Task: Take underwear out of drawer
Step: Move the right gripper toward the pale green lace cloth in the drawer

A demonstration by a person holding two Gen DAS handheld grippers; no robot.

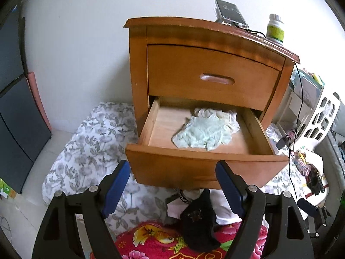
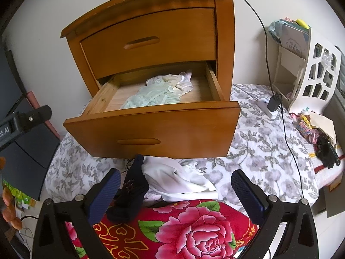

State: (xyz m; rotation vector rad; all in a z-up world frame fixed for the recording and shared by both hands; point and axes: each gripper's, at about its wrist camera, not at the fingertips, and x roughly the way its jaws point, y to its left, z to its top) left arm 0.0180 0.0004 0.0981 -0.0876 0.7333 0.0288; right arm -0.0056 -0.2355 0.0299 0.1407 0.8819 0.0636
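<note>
Pulled fully open: lower wooden drawer [image 1: 207, 157], exposing pale green lace underwear [image 1: 202, 133] near its back-right corner; left gripper [image 1: 172, 179] and right gripper [image 2: 175, 185] both spread, empty.

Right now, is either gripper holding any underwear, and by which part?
Nothing is held. The left gripper and right gripper both stand open with empty fingers. The pale green underwear lies untouched in the open drawer.
</note>
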